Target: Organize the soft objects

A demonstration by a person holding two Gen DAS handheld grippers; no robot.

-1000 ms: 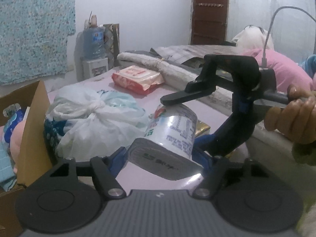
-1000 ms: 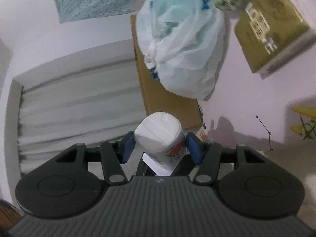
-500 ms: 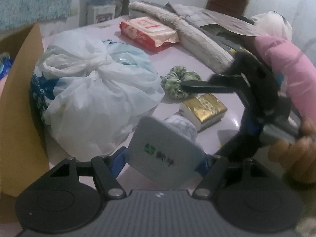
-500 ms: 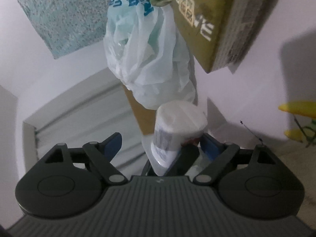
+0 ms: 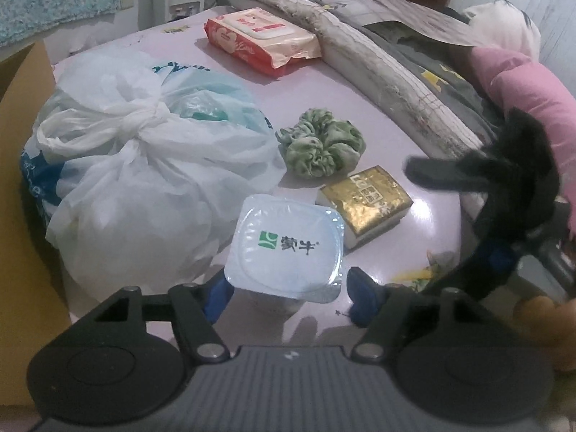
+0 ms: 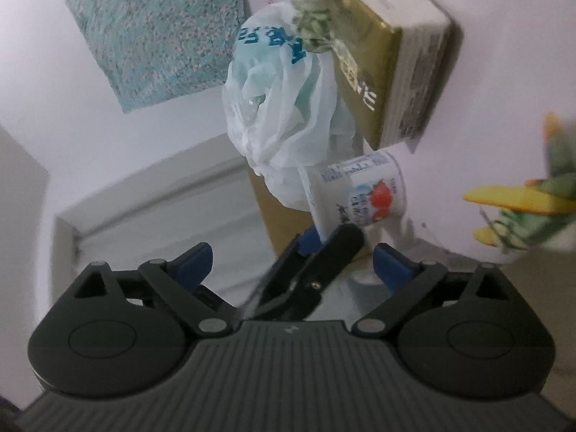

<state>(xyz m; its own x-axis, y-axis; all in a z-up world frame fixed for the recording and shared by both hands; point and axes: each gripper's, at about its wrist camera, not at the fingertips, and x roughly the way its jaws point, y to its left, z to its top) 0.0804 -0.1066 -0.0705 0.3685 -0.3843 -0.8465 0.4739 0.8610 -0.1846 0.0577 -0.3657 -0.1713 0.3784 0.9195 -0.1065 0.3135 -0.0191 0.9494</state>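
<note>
I hold the white foil-lidded yogurt cup (image 5: 284, 248) between my left gripper (image 5: 288, 293) pads above the lilac table (image 5: 424, 201), my right gripper (image 6: 292, 261) opening empty, so next I judge it goes beside the knotted white plastic bag (image 5: 144, 165).

On the foil lid of the yogurt cup (image 5: 286, 248) nearest you, you can read a green square logo followed by the Chinese characters 蒙牛. On the cup's side, in the right wrist view, you see red strawberries and lines of blue print too small to read. The gold packet (image 5: 365, 203) to its right carries pale characters you cannot make out. The tied plastic bag (image 5: 144, 165) on the left shows blue lettering, illegible. The red wipes pack (image 5: 261, 39) at the far side bears red print too blurred to read.
</note>
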